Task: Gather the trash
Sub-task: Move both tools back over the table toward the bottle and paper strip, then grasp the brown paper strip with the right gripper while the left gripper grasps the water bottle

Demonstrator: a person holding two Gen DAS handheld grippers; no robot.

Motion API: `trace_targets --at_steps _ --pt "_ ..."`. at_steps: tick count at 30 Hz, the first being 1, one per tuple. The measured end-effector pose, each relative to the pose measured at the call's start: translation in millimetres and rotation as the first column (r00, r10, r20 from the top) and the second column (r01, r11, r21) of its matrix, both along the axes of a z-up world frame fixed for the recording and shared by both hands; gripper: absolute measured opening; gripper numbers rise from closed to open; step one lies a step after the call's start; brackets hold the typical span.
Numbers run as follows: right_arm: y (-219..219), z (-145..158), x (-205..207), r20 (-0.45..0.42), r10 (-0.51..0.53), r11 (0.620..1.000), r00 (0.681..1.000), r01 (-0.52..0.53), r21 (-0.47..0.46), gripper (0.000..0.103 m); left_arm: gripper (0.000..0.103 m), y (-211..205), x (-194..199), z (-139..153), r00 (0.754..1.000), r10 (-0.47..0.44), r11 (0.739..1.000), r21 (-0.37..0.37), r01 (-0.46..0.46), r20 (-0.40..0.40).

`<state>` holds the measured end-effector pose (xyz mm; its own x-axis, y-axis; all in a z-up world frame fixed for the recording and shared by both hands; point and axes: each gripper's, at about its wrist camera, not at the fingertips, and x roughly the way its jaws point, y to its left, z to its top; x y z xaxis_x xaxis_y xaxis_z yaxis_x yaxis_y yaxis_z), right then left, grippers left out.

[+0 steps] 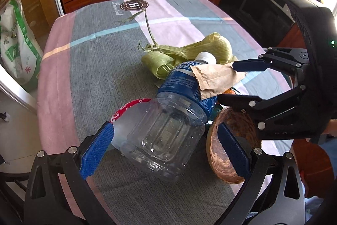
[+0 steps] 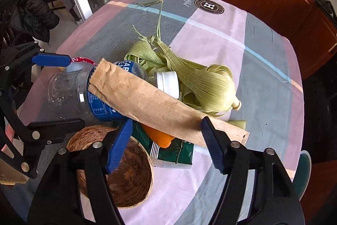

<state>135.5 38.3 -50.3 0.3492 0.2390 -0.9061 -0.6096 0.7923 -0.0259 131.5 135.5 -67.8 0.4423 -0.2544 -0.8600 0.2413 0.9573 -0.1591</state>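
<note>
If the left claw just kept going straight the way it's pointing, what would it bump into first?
Most likely the clear plastic bottle: it lies directly between the left gripper fingers, ahead of the corn husks.

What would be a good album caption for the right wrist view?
Right gripper straddling a brown paper bag draped over a clear plastic bottle, beside pale green corn husks.

Both black two-finger grippers with blue pads point steeply down, the left gripper (image 1: 165,148) gaping wide at lower frame, the right gripper (image 2: 166,141) half-spread at lower centre.
</note>
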Motion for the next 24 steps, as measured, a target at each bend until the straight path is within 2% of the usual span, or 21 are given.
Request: trace_targets --at_steps 1,4,7,11,13,15,18,24 --pt "-1.6 -0.6 2.2 -0.002 -0.008 1.0 1.0 0.008 0.006 0.044 0.099 1.0 0.6 -0.9 1.0 0.0 1.0 -0.005 0.0 -0.004" --pt "-9.3 0.0 5.4 -0.006 -0.037 0.999 0.999 0.037 0.035 0.022 0.099 2.6 2.0 -2.4 1.0 0.002 1.0 -0.017 -0.003 -0.009" --pt "-18.8 6.4 3.5 0.013 -0.068 0.996 0.998 0.067 0.06 0.014 0.099 2.7 2.3 -1.1 1.0 0.0 0.999 -0.036 -0.001 -0.011" --pt "-32.7 20.8 -0.4 0.06 -0.127 0.989 0.99 0.121 0.083 0.01 0.097 1.4 -1.7 4.4 1.0 -0.007 0.999 -0.05 0.007 0.004" --pt "-42.6 25.8 -0.7 0.06 -0.166 0.982 0.984 0.159 0.103 0.009 0.091 -2.6 -4.7 6.0 1.0 -0.022 0.999 -0.049 0.023 0.006" --pt "-52.5 27.4 -1.3 0.048 -0.204 0.973 0.978 0.198 0.118 0.009 0.074 -8.1 -8.9 6.9 0.999 -0.042 0.998 -0.037 0.042 0.007" --pt "-65.3 24.7 -4.9 0.018 -0.241 0.962 0.97 0.236 0.137 0.009 0.062 -13.8 -15.3 8.0 0.998 -0.065 0.997 -0.036 0.065 0.003" --pt "-76.3 19.1 -14.8 -0.002 -0.262 0.954 0.965 0.259 0.152 0.009 0.06 -18.8 -15.0 8.3 0.997 -0.071 0.997 -0.024 0.071 -0.02"
